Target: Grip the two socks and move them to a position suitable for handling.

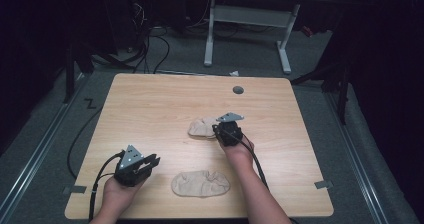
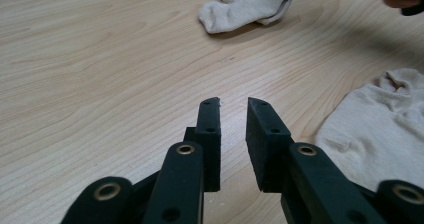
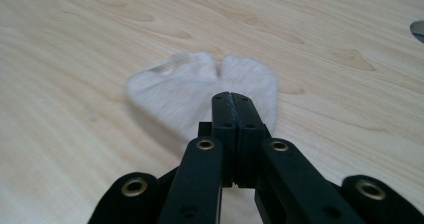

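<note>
Beige socks unlabelled; right tongs pressed together over one, left tongs spread, empty.

Far sock: on the table, mid-right.
Near sock: toward the front edge, well apart from it.

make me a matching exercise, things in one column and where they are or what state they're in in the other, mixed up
Things
1. left tongs
2. right tongs
3. near sock
4. far sock

Places or states
a. lies flat near the table's front edge, between the two forearms
b. jaws pressed together, nothing visibly clamped
c. jaws apart with an empty gap over bare wood
d. lies at mid table, just ahead of the closed jaws

Pairs: 1-c, 2-b, 3-a, 4-d
</note>
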{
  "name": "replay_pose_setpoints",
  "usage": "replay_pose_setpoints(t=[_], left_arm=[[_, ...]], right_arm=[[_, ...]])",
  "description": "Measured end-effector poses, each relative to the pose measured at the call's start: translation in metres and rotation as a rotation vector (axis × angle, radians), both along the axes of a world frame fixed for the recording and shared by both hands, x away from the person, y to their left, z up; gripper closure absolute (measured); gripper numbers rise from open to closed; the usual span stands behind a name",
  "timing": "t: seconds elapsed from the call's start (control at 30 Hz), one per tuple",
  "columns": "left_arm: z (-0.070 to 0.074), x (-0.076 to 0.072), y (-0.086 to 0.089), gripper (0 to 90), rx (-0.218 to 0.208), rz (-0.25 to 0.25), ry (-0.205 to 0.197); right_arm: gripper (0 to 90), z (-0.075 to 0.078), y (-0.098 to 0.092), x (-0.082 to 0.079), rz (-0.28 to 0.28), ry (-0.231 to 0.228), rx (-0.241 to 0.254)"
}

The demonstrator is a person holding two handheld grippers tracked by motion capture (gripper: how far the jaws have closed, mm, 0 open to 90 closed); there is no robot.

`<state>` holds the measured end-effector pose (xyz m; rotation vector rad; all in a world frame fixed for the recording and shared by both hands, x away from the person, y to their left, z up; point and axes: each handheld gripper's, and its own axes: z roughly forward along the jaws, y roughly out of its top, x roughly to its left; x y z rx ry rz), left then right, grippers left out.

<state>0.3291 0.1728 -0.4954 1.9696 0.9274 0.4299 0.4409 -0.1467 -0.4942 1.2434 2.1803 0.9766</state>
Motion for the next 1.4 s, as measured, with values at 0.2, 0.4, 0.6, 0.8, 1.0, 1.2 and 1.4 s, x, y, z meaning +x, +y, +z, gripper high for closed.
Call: replay_pose_setpoints(t=[0.2, 0.4, 0.6, 0.8, 1.0, 1.2, 1.4], left_arm=[[0.000, -0.001, 0.000, 76.0, 0.001, -0.004, 0.006], [-0.002, -0.002, -0.003, 75.2, 0.005, -0.012, 0.010], [-0.004, -0.002, -0.005, 75.0, 0.006, -0.018, 0.016], [-0.005, -0.002, -0.009, 74.5, 0.012, -0.032, 0.024], [-0.005, -0.002, -0.013, 73.7, 0.011, -0.038, 0.026], [-0.006, -0.001, -0.012, 73.5, 0.012, -0.029, 0.029], [-0.006, -0.002, -0.011, 73.3, 0.012, -0.030, 0.030]], right_arm=[[89.8, -0.015, 0.003, 0.021, -0.008, 0.069, -0.011], [90.0, -0.027, 0.002, 0.019, 0.005, 0.110, -0.036], [90.0, -0.028, 0.001, -0.008, 0.052, 0.085, -0.055], [90.0, -0.029, -0.002, -0.046, 0.098, 0.072, -0.068], [87.8, -0.029, -0.004, -0.063, 0.117, 0.053, -0.088], [77.2, -0.009, 0.011, -0.065, 0.153, 0.016, -0.047], [61.3, -0.003, 0.046, -0.060, 0.208, 0.026, -0.050]])
